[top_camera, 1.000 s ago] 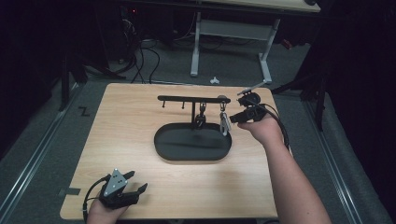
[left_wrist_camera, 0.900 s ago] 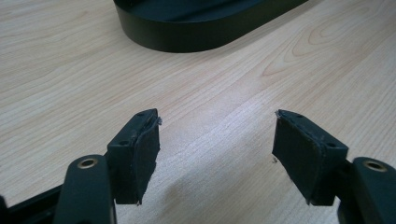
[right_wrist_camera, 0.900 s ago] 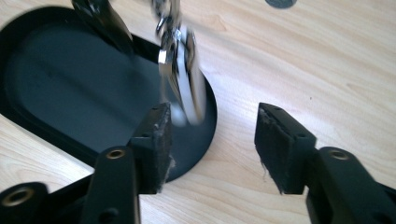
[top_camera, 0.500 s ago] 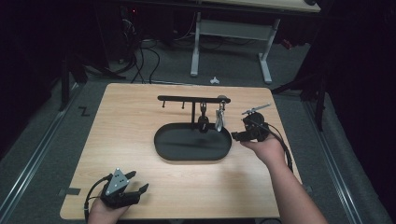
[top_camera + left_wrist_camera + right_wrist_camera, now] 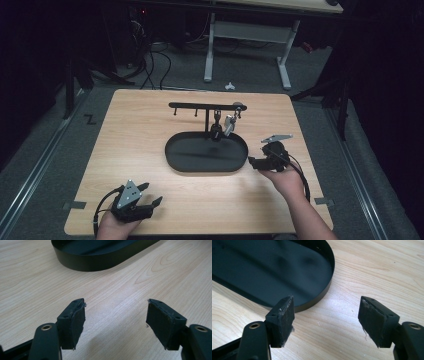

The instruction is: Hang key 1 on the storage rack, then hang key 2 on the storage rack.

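tray (image 5: 206, 165) sits mid-table, a black oval, its stand's crossbar (image 5: 202, 106) carrying small hanging pieces (image 5: 229, 123) at the far side. nearest in, left gripper (image 5: 147, 196) rests at the table's (image 5: 150, 125) near left corner, jaws wide apart, gripping nothing. further up, right gripper (image 5: 252, 162) hovers just beside the tray's right end, jaws spread, nothing between them (image 5: 325, 312).
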